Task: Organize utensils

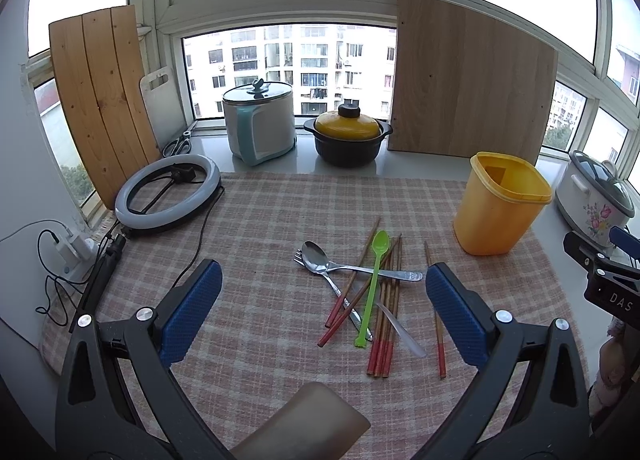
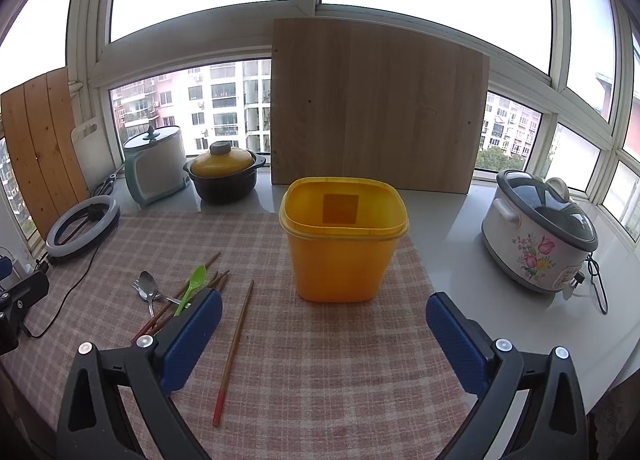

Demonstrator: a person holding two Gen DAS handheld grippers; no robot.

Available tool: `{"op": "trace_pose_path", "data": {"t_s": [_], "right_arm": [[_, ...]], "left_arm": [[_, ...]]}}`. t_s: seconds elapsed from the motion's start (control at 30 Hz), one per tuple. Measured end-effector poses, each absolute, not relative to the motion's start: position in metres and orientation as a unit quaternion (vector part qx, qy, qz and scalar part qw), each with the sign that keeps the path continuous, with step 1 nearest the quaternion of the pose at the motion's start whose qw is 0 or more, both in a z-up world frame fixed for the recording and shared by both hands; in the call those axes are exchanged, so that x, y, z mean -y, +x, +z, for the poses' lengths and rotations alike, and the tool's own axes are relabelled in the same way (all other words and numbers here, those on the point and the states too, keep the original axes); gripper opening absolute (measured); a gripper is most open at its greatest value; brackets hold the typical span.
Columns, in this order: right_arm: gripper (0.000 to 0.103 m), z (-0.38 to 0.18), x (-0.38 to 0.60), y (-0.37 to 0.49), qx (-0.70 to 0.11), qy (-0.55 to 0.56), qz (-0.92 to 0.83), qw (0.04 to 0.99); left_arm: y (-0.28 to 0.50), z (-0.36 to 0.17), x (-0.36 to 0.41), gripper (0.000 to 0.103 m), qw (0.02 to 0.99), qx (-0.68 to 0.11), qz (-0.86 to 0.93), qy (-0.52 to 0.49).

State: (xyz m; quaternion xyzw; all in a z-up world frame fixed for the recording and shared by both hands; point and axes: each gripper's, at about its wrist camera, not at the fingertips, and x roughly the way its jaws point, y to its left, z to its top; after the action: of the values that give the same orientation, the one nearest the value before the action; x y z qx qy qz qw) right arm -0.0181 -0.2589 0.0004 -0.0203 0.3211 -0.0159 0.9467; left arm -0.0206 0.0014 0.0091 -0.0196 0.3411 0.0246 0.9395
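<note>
A pile of utensils lies on the checked cloth: a metal spoon, a fork, a green plastic spoon, a clear plastic spoon and several red-tipped chopsticks. One chopstick lies apart to the right. An empty yellow tub stands at the right. My left gripper is open and empty, above the pile. My right gripper is open and empty, in front of the yellow tub, with the lone chopstick between its fingers and the pile to its left.
On the sill behind stand a white pot with a teal handle, a black casserole with a yellow lid, a leaning wooden board, a slatted board and scissors. A ring light lies left. A flowered cooker stands right.
</note>
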Motion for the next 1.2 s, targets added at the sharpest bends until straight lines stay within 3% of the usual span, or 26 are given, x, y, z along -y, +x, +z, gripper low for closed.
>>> {"op": "trace_pose_path", "data": {"t_s": [1.2], "right_arm": [[0.103, -0.004, 0.257, -0.008, -0.325, -0.023, -0.015, 0.945]], "left_arm": [[-0.02, 0.009, 0.002, 0.103, 0.94, -0.34, 0.024, -0.019]]}}
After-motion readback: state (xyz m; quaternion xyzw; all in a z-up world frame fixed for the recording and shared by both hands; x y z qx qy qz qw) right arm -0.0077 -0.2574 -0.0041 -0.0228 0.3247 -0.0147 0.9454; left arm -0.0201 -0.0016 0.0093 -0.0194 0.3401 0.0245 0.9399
